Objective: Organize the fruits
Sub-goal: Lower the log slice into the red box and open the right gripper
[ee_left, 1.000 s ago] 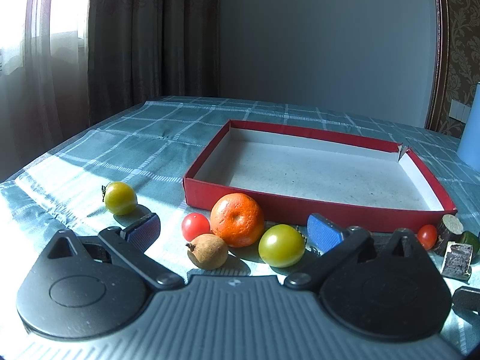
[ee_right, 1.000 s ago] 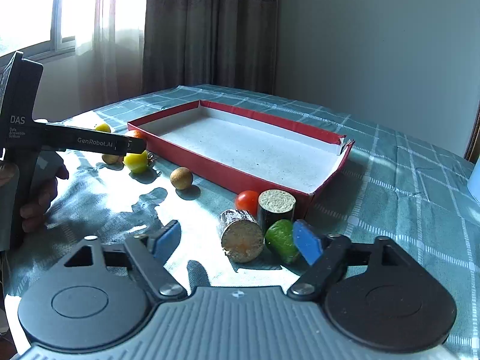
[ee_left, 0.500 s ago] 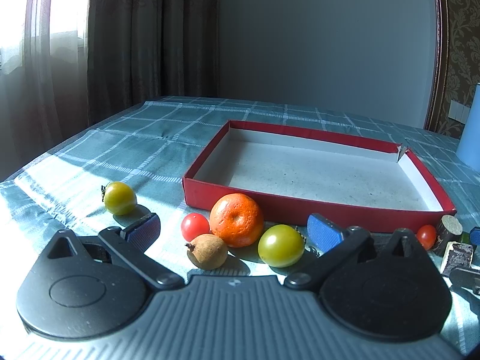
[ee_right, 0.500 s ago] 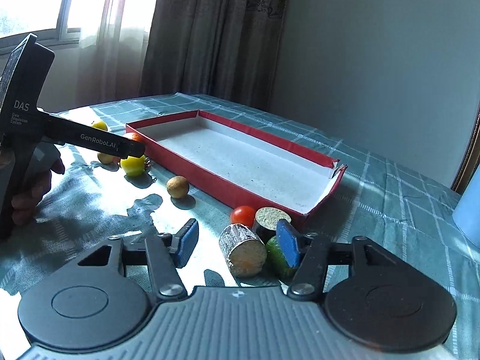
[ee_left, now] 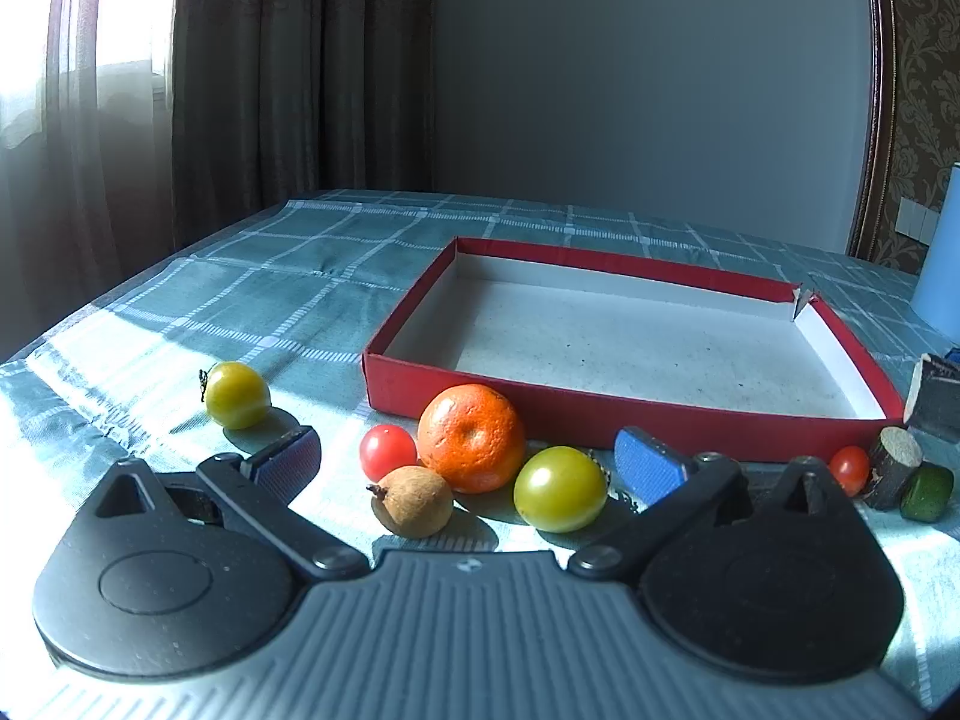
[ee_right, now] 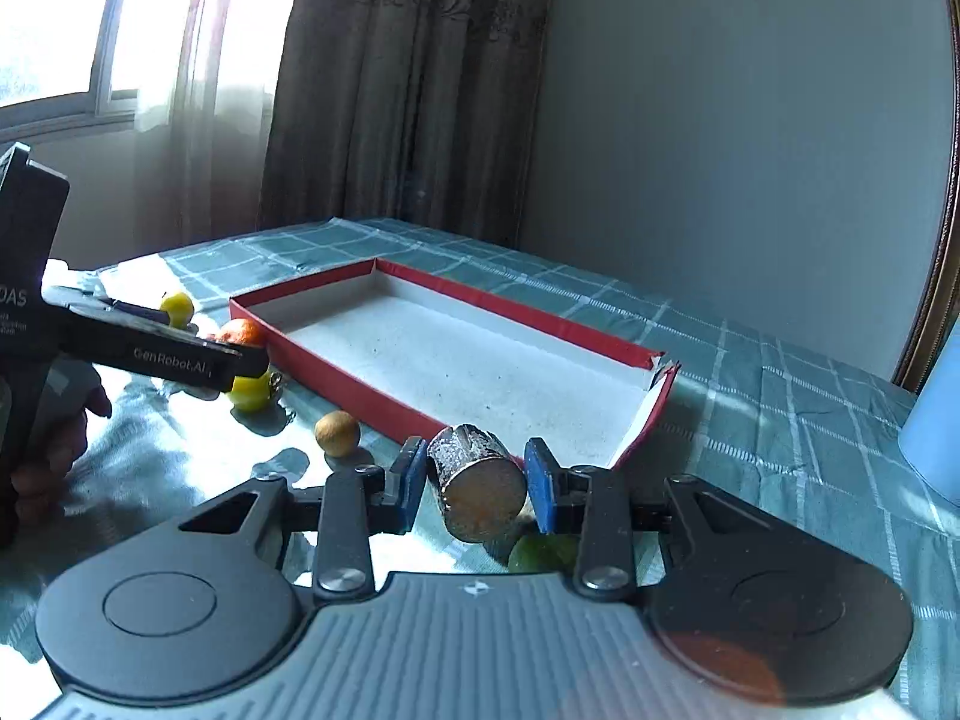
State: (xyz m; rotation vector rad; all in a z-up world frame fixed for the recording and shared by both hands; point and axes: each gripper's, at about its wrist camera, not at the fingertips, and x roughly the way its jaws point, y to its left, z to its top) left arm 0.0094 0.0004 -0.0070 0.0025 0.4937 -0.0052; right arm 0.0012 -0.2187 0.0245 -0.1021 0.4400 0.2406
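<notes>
1. No fruit lies in the red box (ee_left: 624, 420) yet; its white floor is bare in both views, so nearly all the sorting is left.
2. Five fruits wait at the box's near wall in the left view: an orange (ee_left: 471, 438), two green tomatoes (ee_left: 237, 394), a red tomato (ee_left: 387, 452) and a brown fruit (ee_left: 413, 501).
3. At 3 o'clock in that view sit another red tomato, a cut log-like piece and a green chunk (ee_left: 927, 492).
4. Right gripper (ee_right: 474, 483): its jaws have just been closing and now clamp a foil-wrapped cylinder (ee_right: 477, 489), which seems lifted clear of the cloth, though the view is poor there. It sits just short of the box's near corner.
5. Left gripper (ee_left: 468, 459) hovers low, tilted slightly down, jaws spread wide and holding nothing, with the fruit cluster between them.
</notes>
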